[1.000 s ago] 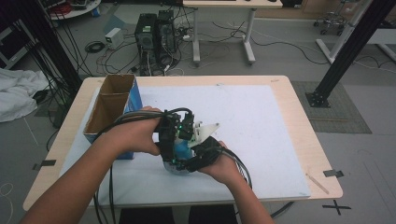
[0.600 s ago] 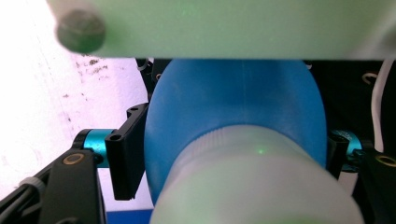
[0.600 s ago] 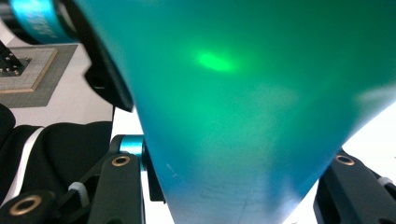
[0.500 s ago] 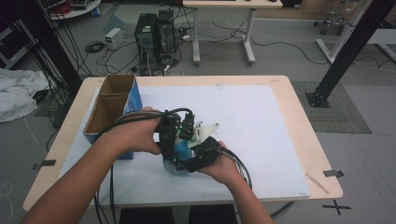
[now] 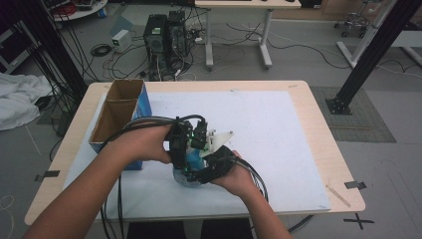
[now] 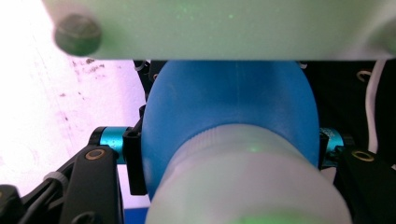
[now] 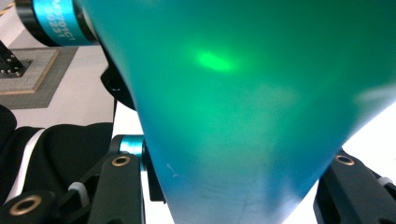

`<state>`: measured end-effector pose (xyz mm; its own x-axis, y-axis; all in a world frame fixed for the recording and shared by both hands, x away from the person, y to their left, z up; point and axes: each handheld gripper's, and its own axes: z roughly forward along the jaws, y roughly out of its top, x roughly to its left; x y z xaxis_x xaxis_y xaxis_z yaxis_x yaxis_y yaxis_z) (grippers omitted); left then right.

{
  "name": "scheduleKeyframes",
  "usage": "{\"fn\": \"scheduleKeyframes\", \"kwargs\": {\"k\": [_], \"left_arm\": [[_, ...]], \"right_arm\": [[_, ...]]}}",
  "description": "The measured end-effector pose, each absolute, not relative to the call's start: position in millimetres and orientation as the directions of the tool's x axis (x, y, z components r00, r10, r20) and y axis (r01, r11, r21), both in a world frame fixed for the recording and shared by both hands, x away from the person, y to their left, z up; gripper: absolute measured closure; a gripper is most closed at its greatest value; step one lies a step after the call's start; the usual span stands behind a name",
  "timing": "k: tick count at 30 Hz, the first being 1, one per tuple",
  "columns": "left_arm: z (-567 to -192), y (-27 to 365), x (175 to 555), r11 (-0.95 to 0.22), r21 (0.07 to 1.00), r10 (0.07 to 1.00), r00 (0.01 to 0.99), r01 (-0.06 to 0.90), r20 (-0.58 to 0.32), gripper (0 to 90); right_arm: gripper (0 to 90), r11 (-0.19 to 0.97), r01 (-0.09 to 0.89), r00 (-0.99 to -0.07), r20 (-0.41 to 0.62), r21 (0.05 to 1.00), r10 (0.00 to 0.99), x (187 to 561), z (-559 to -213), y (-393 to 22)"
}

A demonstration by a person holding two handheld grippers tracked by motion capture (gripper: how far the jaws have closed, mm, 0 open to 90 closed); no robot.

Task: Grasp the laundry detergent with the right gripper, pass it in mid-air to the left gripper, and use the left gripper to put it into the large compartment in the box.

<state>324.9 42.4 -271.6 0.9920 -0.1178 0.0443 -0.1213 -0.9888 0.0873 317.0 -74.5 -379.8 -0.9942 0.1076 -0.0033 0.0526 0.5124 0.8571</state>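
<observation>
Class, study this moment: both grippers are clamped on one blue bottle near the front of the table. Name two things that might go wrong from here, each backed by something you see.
1. The left gripper, whose jaws have just been closing, and the right gripper both grip the smooth, rounded blue bottle; twisting or pulling could make it slip out.
2. The open cardboard box stands close beside the left hand; a sudden jerk might knock it.

We see bare forearms, no sleeves, and each black gripper [image 5: 185, 149] carries teal anodised collars, brass-ringed pivot screws (one gripper [image 5: 211, 167] bears a pale three-cornered plate) and trailing black cables [image 5: 144, 121].
</observation>
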Motion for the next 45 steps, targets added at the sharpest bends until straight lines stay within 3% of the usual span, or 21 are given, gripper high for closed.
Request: {"fn": "scheduleKeyframes", "kwargs": {"k": [4,28,35,45], "left_arm": [[-275.1,41.0,324.1,-0.993,0.047,-0.103,0.994,-0.104,0.024,38.6],[-264.4,45.6,323.2,-0.989,0.108,-0.09,0.994,-0.096,0.055,39.5],[-261.4,47.9,326.2,-0.992,0.103,-0.073,0.996,-0.078,0.052,39.5],[-251.2,52.2,330.6,-0.992,0.116,-0.039,0.998,-0.045,0.054,39.4]], "right_arm": [[47.2,0.523,0.06,-0.995,0.012,0.85,0.095,315.9,-380.5,-71.6],[44.7,0.5,0.045,-0.995,-0.008,0.865,0.102,318.6,-375.3,-74.7],[31.8,0.473,0.075,-0.994,0.029,0.878,0.105,318.7,-370.9,-82.5],[22.9,0.483,0.085,-0.992,0.029,0.872,0.124,317.2,-364.6,-95.6]]}}
